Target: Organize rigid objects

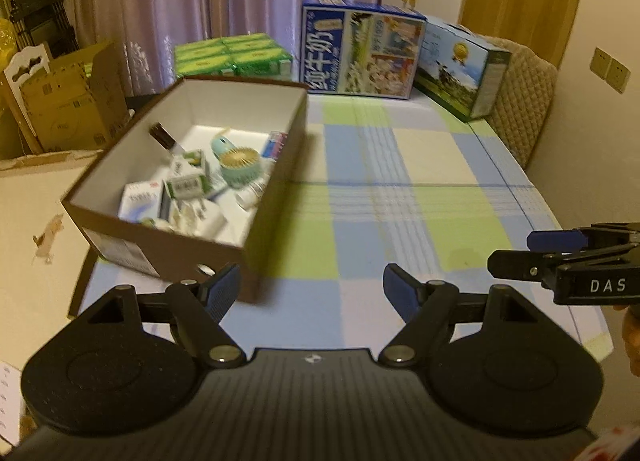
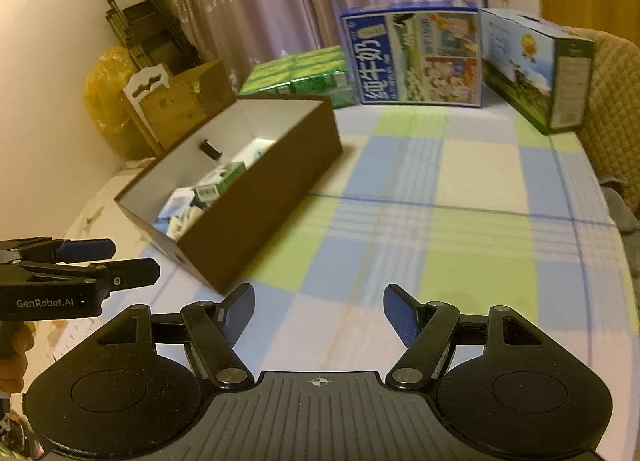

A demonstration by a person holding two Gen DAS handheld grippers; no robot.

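Both grippers hang above the checked tablecloth (image 1: 400, 165) with nothing in them. The left gripper (image 1: 312, 291) has its jaws spread wide and only cloth shows between the blue pads. The right gripper (image 2: 319, 311) is also parted, a little less wide, and likewise empty.

The brown box (image 1: 276, 197) sits at about 10 o'clock from the left gripper, its near corner just beside the left fingertip. It holds the small goods: white and green cartons (image 1: 186, 181), a round teal tub (image 1: 240, 165), a dark bottle (image 1: 162, 135) leaning on the far wall. No loose item is visible on the cloth in either view, so the sorting looks nearly or wholly done; the step in hand is judged to be a retreat or a repositioning near the box.

To do it well: keep both claws clear of the box rim so it is not nudged, keep the two grippers apart from each other, and check the cloth for anything missed before finishing.

View differences:
- The left wrist view looks down into the box and shows most of its contents, including the tub and a blue-red packet (image 1: 276, 143).
- The right wrist view sees the box at about 11 o'clock from a lower angle; its near wall hides the tub, and only a few cartons (image 2: 188, 205) show.
- Each view catches the other gripper at its edge.
- The milk carton box (image 2: 416, 57) at 12 o'clock appears in both.
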